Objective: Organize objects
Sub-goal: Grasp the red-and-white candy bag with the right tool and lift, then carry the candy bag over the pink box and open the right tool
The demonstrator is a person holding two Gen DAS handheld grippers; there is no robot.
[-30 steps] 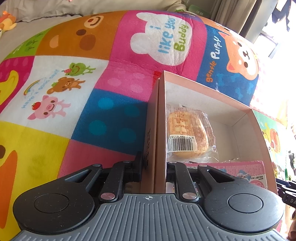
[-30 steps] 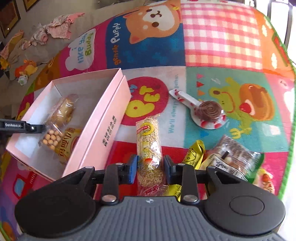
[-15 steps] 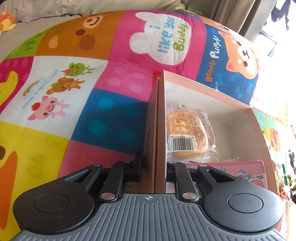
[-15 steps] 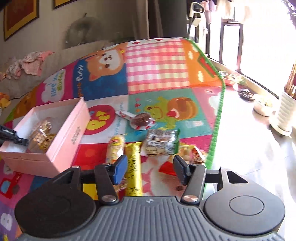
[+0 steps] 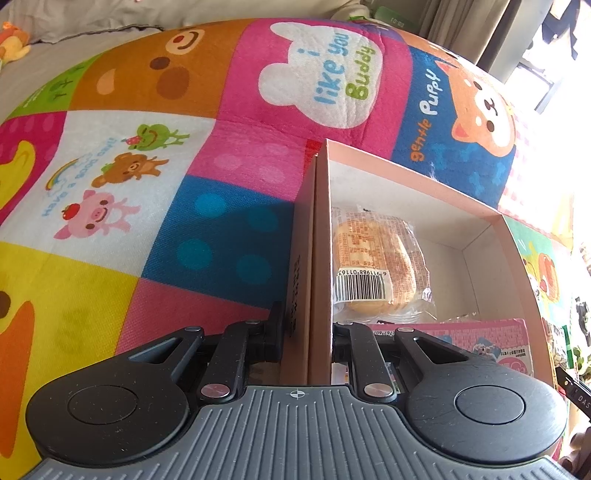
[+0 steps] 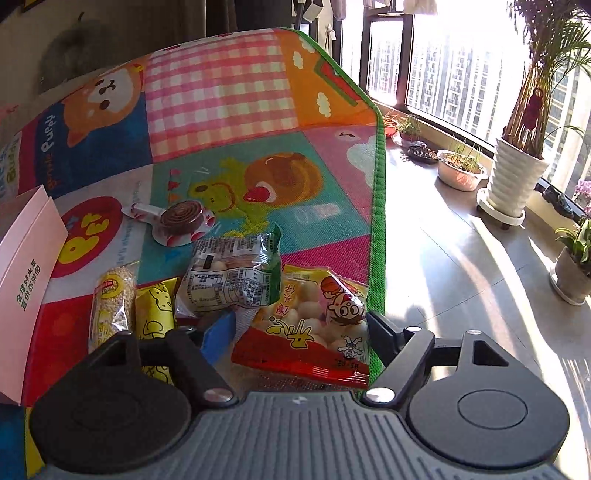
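My left gripper is shut on the near wall of the pink box, one finger outside and one inside. Inside the box lie a clear-wrapped round cake and a pink packet. My right gripper is open wide, its fingers on either side of a red and yellow snack bag at the mat's green edge. Beside that bag lie a green-ended clear packet, a yellow bar, a grain bar and a spiral lollipop. The box corner shows at the left.
Everything lies on a colourful patchwork play mat. The mat's green border meets bare grey floor on the right. Potted plants stand along the window. A grey sofa lies beyond the mat.
My right gripper let go of the grain bar, opened wide and swung right to straddle the red and yellow snack bag. My left gripper kept its hold on the box wall.
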